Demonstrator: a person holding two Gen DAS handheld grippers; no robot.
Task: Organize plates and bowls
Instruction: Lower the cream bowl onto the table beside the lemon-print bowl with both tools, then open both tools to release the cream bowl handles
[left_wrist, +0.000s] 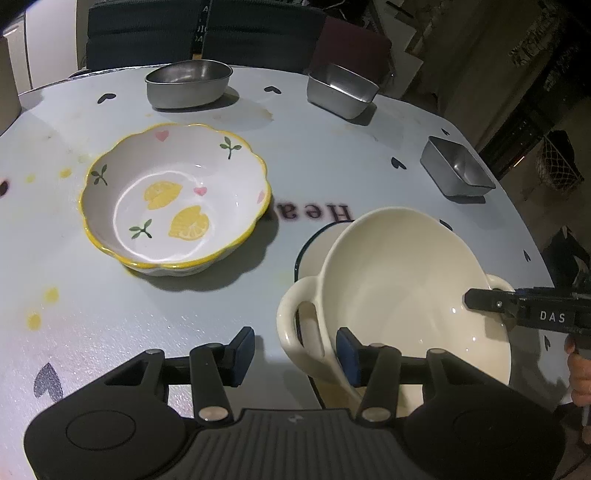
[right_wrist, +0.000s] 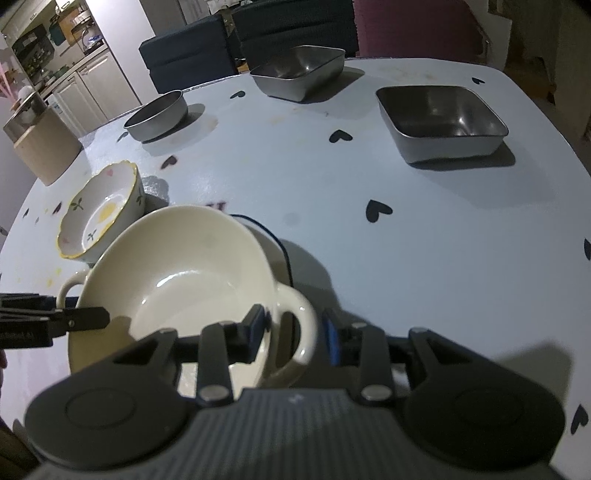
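A cream two-handled bowl (left_wrist: 399, 288) (right_wrist: 177, 273) sits tilted on a blue-rimmed plate (left_wrist: 314, 243) (right_wrist: 275, 236) near the table's front. My left gripper (left_wrist: 295, 356) stands open around the bowl's left handle, with bare table showing between its left pad and the handle. My right gripper (right_wrist: 295, 332) is shut on the bowl's right handle, one pad inside the rim and the other outside the loop. Its finger (left_wrist: 487, 302) shows over that handle in the left wrist view. A lemon-patterned bowl (left_wrist: 173, 195) (right_wrist: 99, 210) stands upright to the left.
On the pale heart-printed table (right_wrist: 332, 206), a round steel bowl (left_wrist: 188, 83) (right_wrist: 157, 114) and two square steel trays (right_wrist: 299, 70) (right_wrist: 439, 122) stand along the far side. Dark chairs (right_wrist: 192, 51) are behind. A cardboard box (right_wrist: 44, 147) sits at the left edge.
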